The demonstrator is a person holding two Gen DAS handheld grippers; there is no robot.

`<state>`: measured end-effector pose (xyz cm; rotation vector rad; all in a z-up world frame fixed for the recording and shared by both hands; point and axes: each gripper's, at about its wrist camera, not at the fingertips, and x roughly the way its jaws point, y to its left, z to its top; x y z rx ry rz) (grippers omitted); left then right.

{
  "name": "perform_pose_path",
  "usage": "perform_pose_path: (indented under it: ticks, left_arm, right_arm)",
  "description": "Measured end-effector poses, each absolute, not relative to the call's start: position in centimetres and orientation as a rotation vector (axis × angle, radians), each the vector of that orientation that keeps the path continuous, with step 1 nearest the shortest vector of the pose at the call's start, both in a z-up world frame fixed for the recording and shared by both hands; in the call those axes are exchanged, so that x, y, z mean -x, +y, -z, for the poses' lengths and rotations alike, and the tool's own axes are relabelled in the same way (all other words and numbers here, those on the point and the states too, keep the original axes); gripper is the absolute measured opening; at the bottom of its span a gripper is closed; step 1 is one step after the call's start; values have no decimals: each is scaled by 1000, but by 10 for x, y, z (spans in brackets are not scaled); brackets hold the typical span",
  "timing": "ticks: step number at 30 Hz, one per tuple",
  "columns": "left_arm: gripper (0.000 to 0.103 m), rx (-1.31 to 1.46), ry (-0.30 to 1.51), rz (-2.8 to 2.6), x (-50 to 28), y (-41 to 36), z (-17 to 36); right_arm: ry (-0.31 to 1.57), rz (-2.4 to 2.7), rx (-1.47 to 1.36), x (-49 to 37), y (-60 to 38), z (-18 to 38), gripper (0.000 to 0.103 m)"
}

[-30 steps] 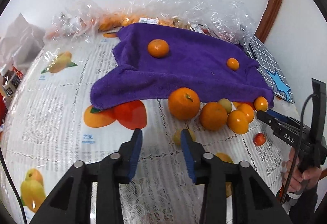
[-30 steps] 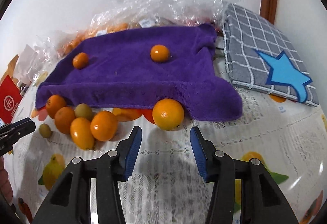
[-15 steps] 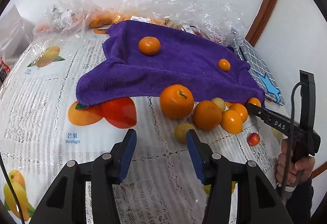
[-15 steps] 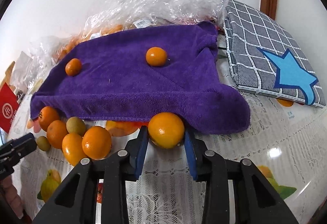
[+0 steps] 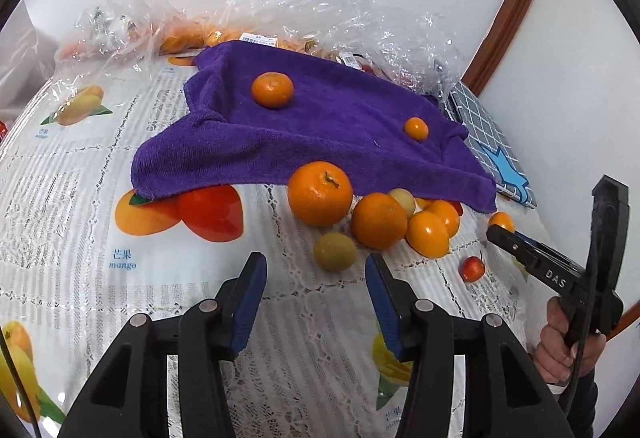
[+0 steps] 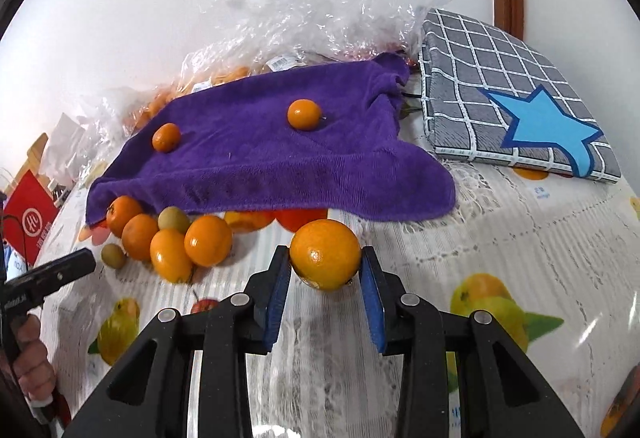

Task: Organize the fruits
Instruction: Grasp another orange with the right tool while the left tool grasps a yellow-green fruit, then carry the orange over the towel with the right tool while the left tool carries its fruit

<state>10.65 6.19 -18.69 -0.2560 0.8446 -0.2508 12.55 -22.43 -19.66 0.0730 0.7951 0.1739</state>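
The right gripper [image 6: 325,280] is clamping a large orange [image 6: 325,255] between its blue pads [image 6: 278,288], with both pads pressing on the sides of the fruit just in front of the near edge of the purple towel [image 6: 260,166]. Its jaws have been closing on this orange within the last second. The left gripper [image 5: 316,280] is standing with its jaws parted and nothing between them; they have just been opening. It is pointing down at the fruit-printed tablecloth [image 5: 72,198], and a small greenish-brown fruit [image 5: 335,251] is lying just ahead of its fingertips. Beyond that fruit, a cluster of oranges is sitting along the towel's front edge: a big stemmed orange [image 5: 320,193], a second orange [image 5: 379,221] touching it, and two smaller glossy ones [image 5: 428,234] beside a pale yellow fruit [image 5: 402,200]. A small red fruit [image 5: 472,269] is resting apart from the cluster. Two more fruits are lying on top of the towel, a mandarin [image 5: 272,90] and a smaller orange fruit [image 5: 416,128], well apart from each other. Crumpled clear plastic bags [image 6: 320,18] are lying behind the towel, and a grey checked cushion with a blue star [image 6: 516,106] is lying beside it.
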Motion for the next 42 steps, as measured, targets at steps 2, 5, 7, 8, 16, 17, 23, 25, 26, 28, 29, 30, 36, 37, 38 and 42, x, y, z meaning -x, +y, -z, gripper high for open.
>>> perform_pose_path:
  ticks: [2, 5, 7, 8, 16, 17, 23, 25, 26, 28, 29, 30, 36, 37, 38, 42]
  left_arm:
    - [49, 245, 844, 252, -106, 58, 186]
    - [49, 239, 831, 243, -107, 56, 183]
    - [49, 249, 844, 247, -110, 54, 184]
    - [49, 252, 850, 254, -112, 53, 184]
    - [40, 227, 859, 255, -122, 36, 190]
    - [37, 222, 862, 250, -123, 34, 190]
    - [24, 237, 865, 236, -124, 36, 192]
    - [24, 244, 861, 233, -124, 37, 192]
    - [24, 245, 858, 231, -123, 37, 192]
    - [24, 247, 852, 223, -122, 37, 191]
    - [24, 249, 848, 218, -122, 38, 191]
    - [24, 253, 844, 214, -121, 39, 191]
    - [24, 252, 793, 209, -115, 40, 184]
    - [24, 245, 786, 209, -114, 40, 183]
    - [24, 239, 780, 212, -113, 39, 182]
    - [24, 177, 768, 242, -108, 28, 179]
  right_arm:
    - [793, -181, -64, -121, -224, 196, 35]
    - [795, -202, -58, -115, -223, 196, 35]
    - [800, -206, -59, -113, -224, 197, 35]
    - [802, -210, -61, -112, -225, 198, 35]
    - [810, -217, -73, -111, -225, 199, 35]
    - [810, -218, -74, -111, -225, 199, 35]
    - [821, -244, -87, -113, -225, 201, 35]
    - [824, -252, -83, -114, -224, 201, 35]
    - [825, -254, -78, -114, -223, 201, 35]
    - [826, -260, -67, -114, -220, 201, 35]
    - [827, -262, -65, -114, -220, 201, 35]
    - [829, -261, -61, -114, -220, 201, 35]
    - [832, -252, -46, -115, -219, 202, 35]
    - [831, -250, -44, -115, -219, 202, 35]
    - [832, -248, -42, -114, -219, 202, 35]
    - [830, -249, -32, -114, -217, 202, 35]
